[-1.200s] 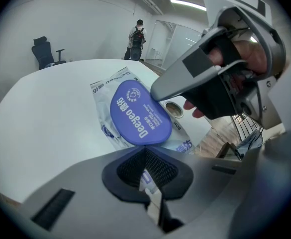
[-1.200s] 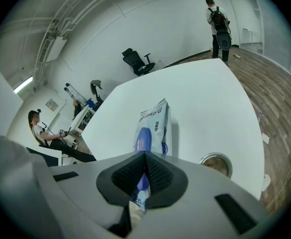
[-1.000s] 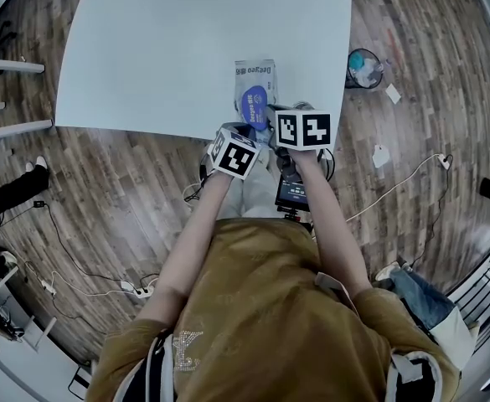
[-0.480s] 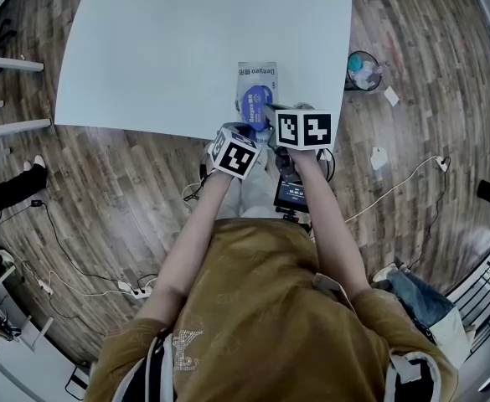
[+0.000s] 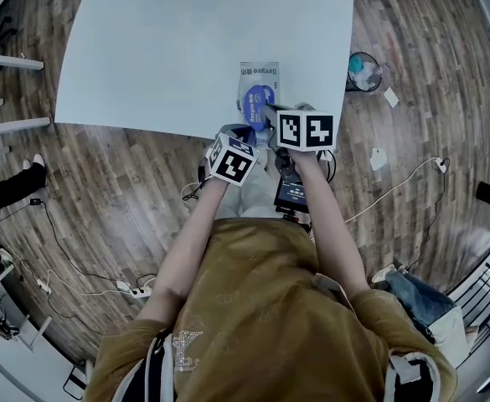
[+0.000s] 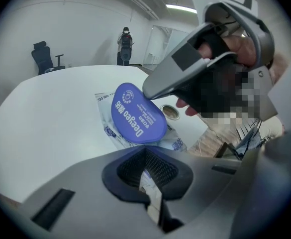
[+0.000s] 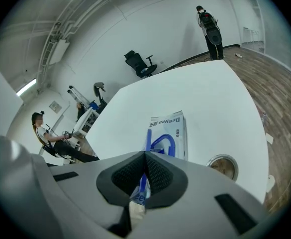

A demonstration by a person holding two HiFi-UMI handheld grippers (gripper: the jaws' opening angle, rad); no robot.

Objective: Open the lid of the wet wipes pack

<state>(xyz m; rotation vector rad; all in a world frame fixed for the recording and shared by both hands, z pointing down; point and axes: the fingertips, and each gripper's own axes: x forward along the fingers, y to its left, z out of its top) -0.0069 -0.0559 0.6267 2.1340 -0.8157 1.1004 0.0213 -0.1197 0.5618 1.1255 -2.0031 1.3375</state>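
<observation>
Blue lid upright in right gripper, left gripper clamping pack.

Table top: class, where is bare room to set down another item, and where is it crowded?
Bare: the wide table stretch left of the wet wipes pack, the band beyond it to the far edge, a narrower strip on its right. Crowded: the near edge, where the left tongs grip the pack and the right tongs its lid.
</observation>
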